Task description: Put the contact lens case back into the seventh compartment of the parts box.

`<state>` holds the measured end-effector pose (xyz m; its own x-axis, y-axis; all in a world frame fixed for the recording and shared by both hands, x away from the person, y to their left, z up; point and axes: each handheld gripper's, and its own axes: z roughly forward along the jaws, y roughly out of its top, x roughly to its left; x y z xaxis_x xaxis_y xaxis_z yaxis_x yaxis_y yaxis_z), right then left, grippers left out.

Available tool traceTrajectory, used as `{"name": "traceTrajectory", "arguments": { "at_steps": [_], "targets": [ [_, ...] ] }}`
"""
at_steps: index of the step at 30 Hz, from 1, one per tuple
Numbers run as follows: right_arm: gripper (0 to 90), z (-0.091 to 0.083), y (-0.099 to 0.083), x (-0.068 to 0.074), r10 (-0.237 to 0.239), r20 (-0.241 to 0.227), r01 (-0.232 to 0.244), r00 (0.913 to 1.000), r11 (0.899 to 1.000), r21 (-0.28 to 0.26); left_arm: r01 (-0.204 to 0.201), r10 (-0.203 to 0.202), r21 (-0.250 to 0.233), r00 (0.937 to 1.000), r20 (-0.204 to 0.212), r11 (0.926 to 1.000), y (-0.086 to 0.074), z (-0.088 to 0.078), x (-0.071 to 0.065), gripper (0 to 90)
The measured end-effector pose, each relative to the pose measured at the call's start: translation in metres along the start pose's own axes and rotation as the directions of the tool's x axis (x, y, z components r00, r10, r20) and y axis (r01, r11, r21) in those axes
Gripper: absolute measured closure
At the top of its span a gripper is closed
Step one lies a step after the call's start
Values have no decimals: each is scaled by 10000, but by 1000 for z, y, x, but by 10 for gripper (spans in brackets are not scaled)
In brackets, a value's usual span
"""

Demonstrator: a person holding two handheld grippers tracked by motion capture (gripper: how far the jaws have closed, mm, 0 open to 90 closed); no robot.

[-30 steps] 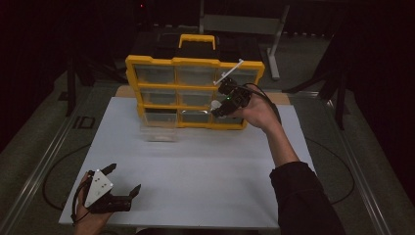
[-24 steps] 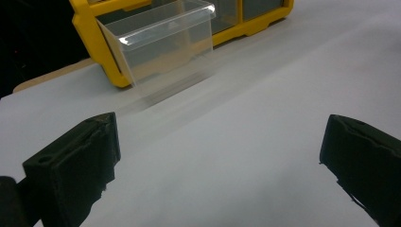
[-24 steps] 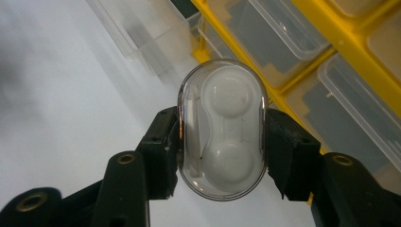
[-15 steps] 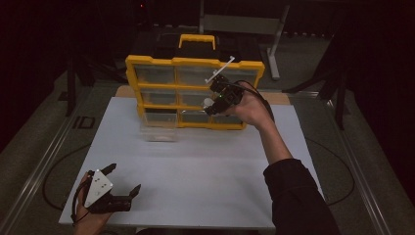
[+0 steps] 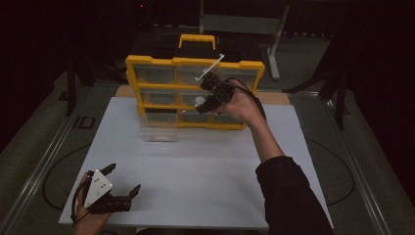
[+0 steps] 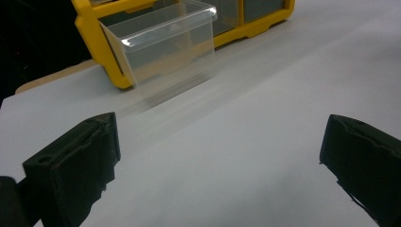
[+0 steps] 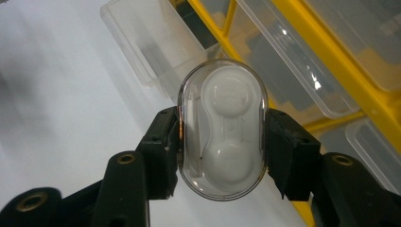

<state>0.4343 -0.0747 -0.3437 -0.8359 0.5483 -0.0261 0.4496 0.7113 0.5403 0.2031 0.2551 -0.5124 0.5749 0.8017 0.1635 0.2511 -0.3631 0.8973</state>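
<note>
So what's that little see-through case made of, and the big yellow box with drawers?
The little case in the right gripper looks like clear glossy plastic: light glints off it, and a white insert shows through. The yellow box looks like hard, matte plastic, and its pulled-out drawer like thin clear plastic.

Dark lab, white table (image 5: 195,161), yellow drawer organizer (image 5: 147,63)

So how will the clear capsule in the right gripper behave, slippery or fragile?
The capsule looks like smooth, rounded, hard plastic, so it may slip between the right gripper pads. It seems stiff and probably light. If dropped, its rounded shell would likely roll.
</note>
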Motion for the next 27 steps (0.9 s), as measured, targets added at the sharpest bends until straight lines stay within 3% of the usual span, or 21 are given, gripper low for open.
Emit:
{"name": "traceTrajectory", "arguments": {
  "at_steps": [10, 27],
  "targets": [
    [488, 10, 12, 8, -217, -145, 216, 9997, 9997, -88, 24, -24, -36, 10000, -61, 10000, -1, -2, 0, 3],
    [488, 21, 26, 20, -180, -194, 172, 9997, 9990, -413, -5, 5, -76, 10000, -26, 10000, -1, -2, -1, 3]
  ]
}}
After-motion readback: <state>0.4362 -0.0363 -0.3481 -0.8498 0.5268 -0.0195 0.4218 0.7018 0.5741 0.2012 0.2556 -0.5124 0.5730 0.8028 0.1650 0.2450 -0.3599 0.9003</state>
